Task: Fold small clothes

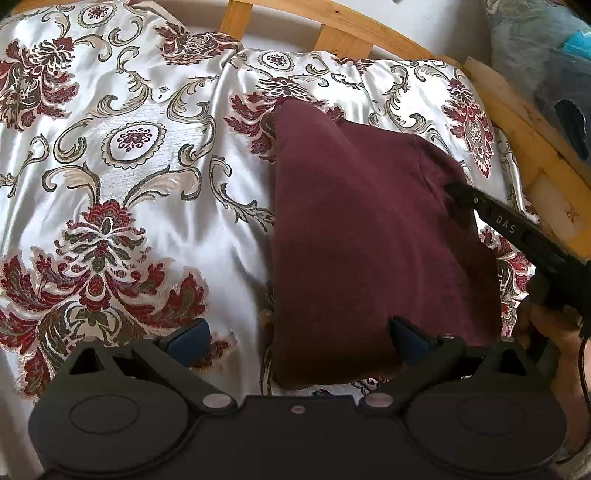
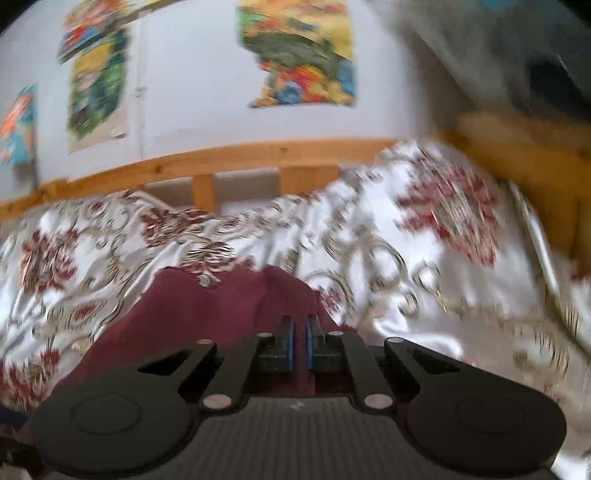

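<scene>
A dark maroon garment (image 1: 362, 236) lies partly folded on the floral satin bedspread (image 1: 147, 206). My left gripper (image 1: 299, 339) hovers open over the garment's near edge, its right fingertip (image 1: 404, 338) over the cloth and the left one over the bedspread. From the right, my right gripper (image 1: 452, 190) reaches in and is shut on the garment's right edge, where the cloth bunches up. In the blurred right wrist view, the blue pads of the right gripper (image 2: 300, 334) stand almost together with the maroon garment (image 2: 207, 310) pinched between them.
A wooden bed rail (image 1: 332, 26) runs along the far side and down the right (image 1: 532, 147). A grey-blue bundle (image 1: 535, 55) sits beyond it. Colourful posters (image 2: 299, 55) hang on the white wall. A person's hand (image 1: 546, 332) holds the right gripper.
</scene>
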`<action>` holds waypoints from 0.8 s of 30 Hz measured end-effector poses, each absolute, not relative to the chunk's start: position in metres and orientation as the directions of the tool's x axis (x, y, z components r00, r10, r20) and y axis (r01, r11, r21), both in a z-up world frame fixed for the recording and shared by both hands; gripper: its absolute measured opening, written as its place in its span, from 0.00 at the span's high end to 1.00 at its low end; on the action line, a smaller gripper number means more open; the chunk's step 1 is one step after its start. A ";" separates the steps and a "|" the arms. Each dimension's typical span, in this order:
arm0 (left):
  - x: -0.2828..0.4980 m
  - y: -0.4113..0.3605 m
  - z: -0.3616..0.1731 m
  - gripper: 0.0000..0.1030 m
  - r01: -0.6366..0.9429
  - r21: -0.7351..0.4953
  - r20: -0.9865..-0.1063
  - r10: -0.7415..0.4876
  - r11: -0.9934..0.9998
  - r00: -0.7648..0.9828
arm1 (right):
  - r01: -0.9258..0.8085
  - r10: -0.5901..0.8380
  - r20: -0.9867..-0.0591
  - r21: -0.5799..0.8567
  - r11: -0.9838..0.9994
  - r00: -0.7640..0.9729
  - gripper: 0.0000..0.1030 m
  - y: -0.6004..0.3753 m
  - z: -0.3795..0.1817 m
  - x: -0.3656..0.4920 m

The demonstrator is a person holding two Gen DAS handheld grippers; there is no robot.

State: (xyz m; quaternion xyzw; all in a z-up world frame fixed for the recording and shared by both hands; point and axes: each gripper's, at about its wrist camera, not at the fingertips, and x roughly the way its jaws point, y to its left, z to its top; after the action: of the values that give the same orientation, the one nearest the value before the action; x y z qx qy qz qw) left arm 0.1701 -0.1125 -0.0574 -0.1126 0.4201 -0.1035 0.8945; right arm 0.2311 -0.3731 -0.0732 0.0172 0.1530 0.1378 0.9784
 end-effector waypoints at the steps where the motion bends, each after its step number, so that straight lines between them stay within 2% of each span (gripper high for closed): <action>1: 0.170 -0.113 -0.058 0.01 0.091 -0.288 -0.728 -0.279 0.953 0.626 | -0.288 0.287 -0.286 0.040 0.957 0.914 0.92 -0.367 -0.071 0.227; 6: 0.169 -0.115 -0.058 0.01 0.104 -0.281 -0.732 -0.283 0.954 0.620 | -0.284 0.262 -0.269 -0.044 0.958 0.927 0.93 -0.353 -0.066 0.222; 10: 0.168 -0.120 -0.059 0.01 0.127 -0.271 -0.734 -0.290 0.954 0.614 | -0.192 0.198 -0.302 0.049 0.980 0.932 0.93 -0.377 -0.067 0.231; 13: 0.168 -0.121 -0.060 0.01 0.134 -0.276 -0.736 -0.300 0.952 0.607 | -0.166 0.211 -0.343 0.157 0.974 0.915 0.93 -0.398 -0.073 0.241; 20: 0.168 -0.121 -0.061 0.01 0.142 -0.270 -0.738 -0.300 0.952 0.605 | -0.147 0.231 -0.399 0.230 0.962 0.888 0.93 -0.406 -0.087 0.248; 23: 0.168 -0.121 -0.062 0.01 0.142 -0.269 -0.739 -0.299 0.953 0.604 | -0.137 0.248 -0.402 0.285 0.949 0.881 0.85 -0.413 -0.091 0.248; 24: 0.168 -0.121 -0.062 0.01 0.142 -0.269 -0.740 -0.299 0.953 0.603 | -0.132 0.252 -0.402 0.302 0.944 0.880 0.75 -0.414 -0.091 0.250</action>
State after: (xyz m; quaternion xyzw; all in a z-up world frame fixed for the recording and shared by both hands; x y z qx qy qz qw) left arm 0.1684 -0.1207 -0.0622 -0.0916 0.4279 -0.1236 0.8906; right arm 0.2503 -0.4143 -0.0906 0.1340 0.2233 0.1001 0.9603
